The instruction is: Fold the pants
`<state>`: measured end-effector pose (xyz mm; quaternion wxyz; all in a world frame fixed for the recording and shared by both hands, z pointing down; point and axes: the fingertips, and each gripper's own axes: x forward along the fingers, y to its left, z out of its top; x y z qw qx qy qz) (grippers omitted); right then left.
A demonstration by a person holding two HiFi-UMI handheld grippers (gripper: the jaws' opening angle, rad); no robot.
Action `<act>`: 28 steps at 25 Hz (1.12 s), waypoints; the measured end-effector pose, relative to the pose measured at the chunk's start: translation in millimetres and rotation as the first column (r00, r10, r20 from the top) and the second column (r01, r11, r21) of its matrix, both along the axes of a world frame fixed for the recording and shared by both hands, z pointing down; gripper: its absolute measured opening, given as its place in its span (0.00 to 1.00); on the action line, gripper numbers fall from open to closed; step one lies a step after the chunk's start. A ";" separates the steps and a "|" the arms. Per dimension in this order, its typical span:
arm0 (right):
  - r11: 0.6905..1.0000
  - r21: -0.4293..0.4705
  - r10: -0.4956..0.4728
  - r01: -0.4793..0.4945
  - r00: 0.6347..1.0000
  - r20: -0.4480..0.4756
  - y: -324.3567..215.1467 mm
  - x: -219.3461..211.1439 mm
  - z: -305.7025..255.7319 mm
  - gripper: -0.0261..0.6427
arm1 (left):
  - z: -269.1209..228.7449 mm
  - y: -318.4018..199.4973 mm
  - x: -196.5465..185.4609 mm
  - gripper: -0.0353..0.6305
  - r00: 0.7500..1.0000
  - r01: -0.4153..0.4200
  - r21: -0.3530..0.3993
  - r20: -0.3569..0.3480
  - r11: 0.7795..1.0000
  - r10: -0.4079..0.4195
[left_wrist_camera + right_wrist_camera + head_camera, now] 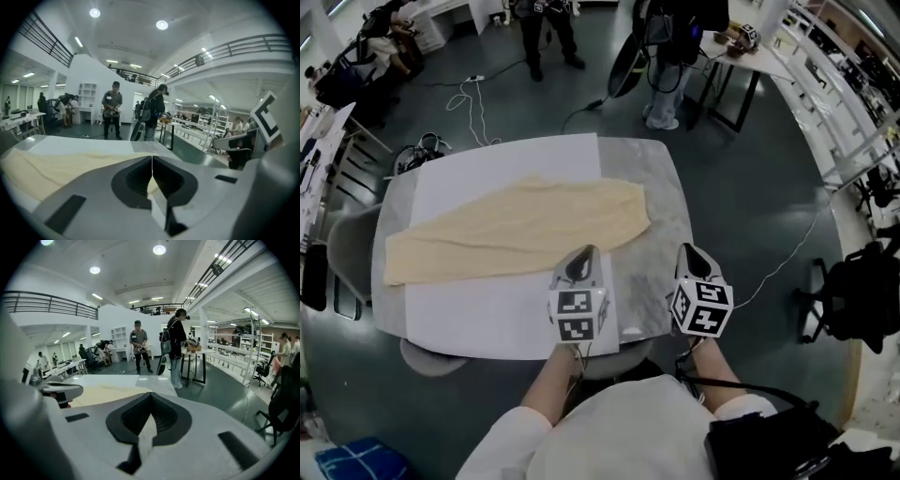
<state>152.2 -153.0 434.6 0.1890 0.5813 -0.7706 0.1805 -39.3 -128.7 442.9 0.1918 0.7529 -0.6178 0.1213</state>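
Observation:
Beige pants (516, 230) lie flat across the white sheet (487, 309) on the grey table (661, 202), legs stretched toward the left. Both grippers hover near the table's front edge, right of the middle. My left gripper (586, 251) points at the pants' near hem with its jaws pressed together and nothing between them (152, 158); the pants (47, 168) spread to its left. My right gripper (688, 249) sits over bare table right of the cloth, its jaws also meeting (151, 394) and holding nothing. The pants (108, 392) show ahead and to the left of it.
Two people (548, 33) stand on the floor beyond the table, beside a black desk (736, 70). A cable (473, 103) lies on the floor at the far left. Chairs (347, 248) stand at the table's left, and an office chair (853, 291) on the right.

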 end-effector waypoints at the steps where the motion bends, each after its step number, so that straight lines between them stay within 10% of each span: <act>1: 1.000 -0.015 0.023 -0.023 1.000 0.002 -2.9 12.7 9.7 0.03 | 13.9 -8.1 15.9 0.06 0.999 -0.039 -0.029 0.002 0.999 0.039; 15: 0.985 -0.160 0.065 -0.057 0.997 0.042 -66.4 82.4 110.5 0.03 | 127.3 -101.8 136.4 0.21 0.917 -0.345 -0.269 0.107 0.899 0.384; 28: 0.973 -0.228 0.041 -0.022 0.996 0.076 -93.6 73.8 155.8 0.03 | 200.6 -136.3 153.6 0.26 0.728 -0.460 -0.481 0.277 0.746 0.627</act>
